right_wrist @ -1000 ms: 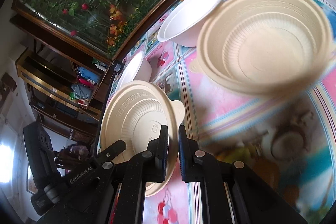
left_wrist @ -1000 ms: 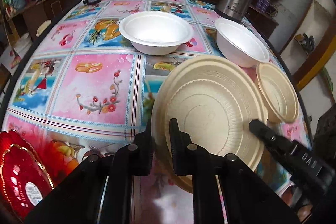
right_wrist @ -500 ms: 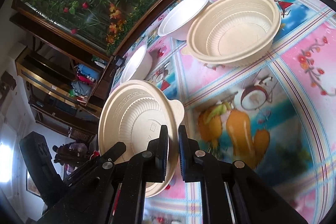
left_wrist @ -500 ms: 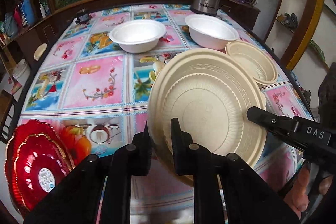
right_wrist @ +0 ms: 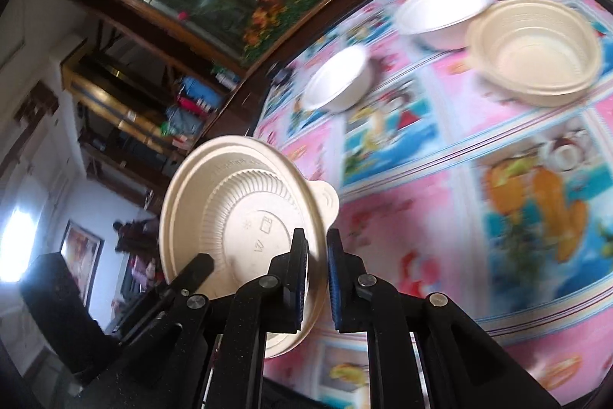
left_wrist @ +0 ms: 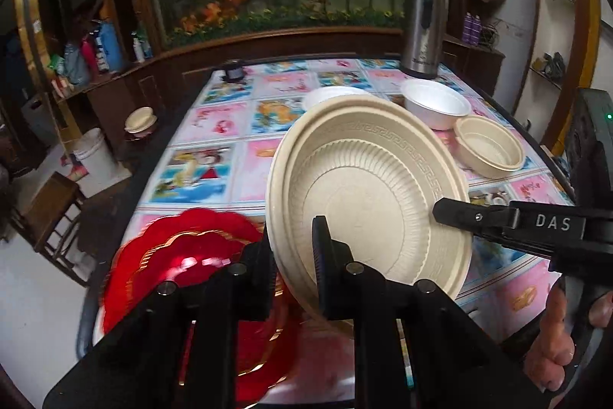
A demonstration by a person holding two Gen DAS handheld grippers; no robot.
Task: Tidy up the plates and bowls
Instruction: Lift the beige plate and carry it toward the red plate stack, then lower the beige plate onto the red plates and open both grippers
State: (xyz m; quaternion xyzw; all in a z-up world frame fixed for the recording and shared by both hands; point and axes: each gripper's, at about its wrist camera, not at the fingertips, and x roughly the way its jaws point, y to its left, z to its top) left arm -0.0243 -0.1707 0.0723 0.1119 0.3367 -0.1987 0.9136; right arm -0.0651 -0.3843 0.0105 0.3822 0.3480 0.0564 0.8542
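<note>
A beige ribbed plate [left_wrist: 367, 202] hangs tilted above the near end of the table, held from two sides. My left gripper [left_wrist: 293, 255] is shut on its near rim. My right gripper [left_wrist: 440, 211] comes in from the right and is clamped on the plate's right rim. The right wrist view shows the same plate [right_wrist: 237, 217], with a small tab, its edge pinched in my right gripper [right_wrist: 316, 255]; my left gripper [right_wrist: 203, 261] reaches its far edge. On the table stand a beige bowl [left_wrist: 490, 148] and two white bowls [left_wrist: 436, 102] [left_wrist: 333, 94], the second partly hidden by the plate.
A stack of red scalloped plates [left_wrist: 184, 271] lies at the near left corner, partly under the held plate. A steel thermos [left_wrist: 421, 25] stands at the far right of the flowered tablecloth [left_wrist: 214, 160]. A hand [left_wrist: 555, 344] grips the right tool. A wooden chair [left_wrist: 49, 209] stands left of the table.
Both grippers have risen and drawn back toward the near left with the plate between them. The bowls now look farther off, and the red plates have come in under the plate.
</note>
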